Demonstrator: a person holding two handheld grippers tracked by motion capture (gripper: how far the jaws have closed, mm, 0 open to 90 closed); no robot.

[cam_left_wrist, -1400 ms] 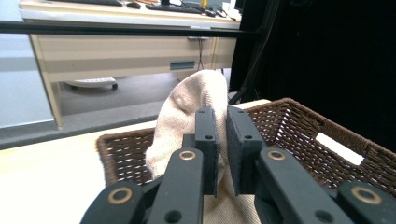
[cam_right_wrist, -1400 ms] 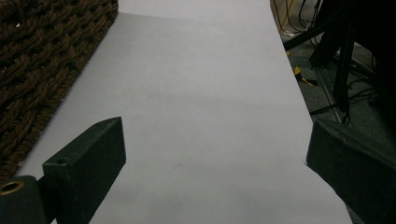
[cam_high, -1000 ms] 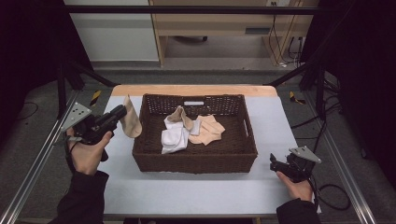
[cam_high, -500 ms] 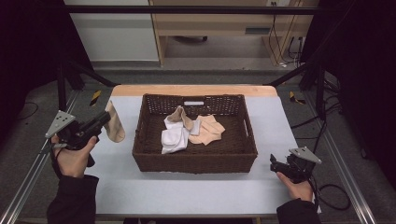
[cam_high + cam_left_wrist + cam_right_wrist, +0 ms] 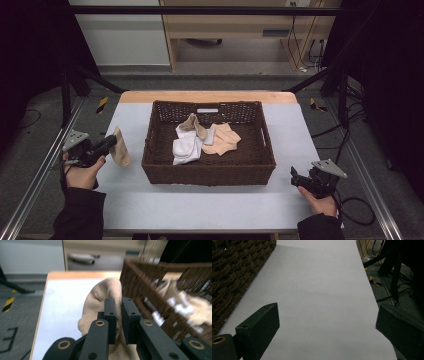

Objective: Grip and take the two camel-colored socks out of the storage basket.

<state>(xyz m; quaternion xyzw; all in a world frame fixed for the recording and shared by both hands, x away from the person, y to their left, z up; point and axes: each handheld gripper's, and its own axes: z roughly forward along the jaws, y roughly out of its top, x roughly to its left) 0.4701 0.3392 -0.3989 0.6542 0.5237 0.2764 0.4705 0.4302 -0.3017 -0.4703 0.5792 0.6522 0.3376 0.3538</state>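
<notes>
At the bottom of the high view, two sleeved forearms come in over the pale desk (image 5: 200,205). Low on the right of that frame, the right gripper (image 5: 296,178) rests near the desk's right edge, pointing toward the basket's near right corner. In the right gripper view its jaws stand wide apart at the bottom corners of the frame, with nothing but bare desk (image 5: 319,297) between them and the brown weave of the basket (image 5: 234,272) along the left edge.

At the left of the high view, at mid height, the left gripper (image 5: 111,143) sits just left of the basket, held in a hand (image 5: 82,172) at the desk's left edge. Its jaws are pinched nearly together on a beige sock (image 5: 120,150), which hangs from them and reaches down to the desk close beside the basket's left wall. In the left gripper view the left gripper (image 5: 118,320) shows its jaws close together in the lower middle of the frame with the beige sock (image 5: 100,302) bunched between and behind them; the basket wall (image 5: 155,290) is blurred at the right.

Farther in, at the centre of the high view, the dark wicker basket (image 5: 160,160) stands on the desk. Inside it lie a white sock (image 5: 186,148), a tan sock (image 5: 192,124) behind it, and a peach-coloured cloth piece (image 5: 222,139) at the right, all touching one another.
</notes>
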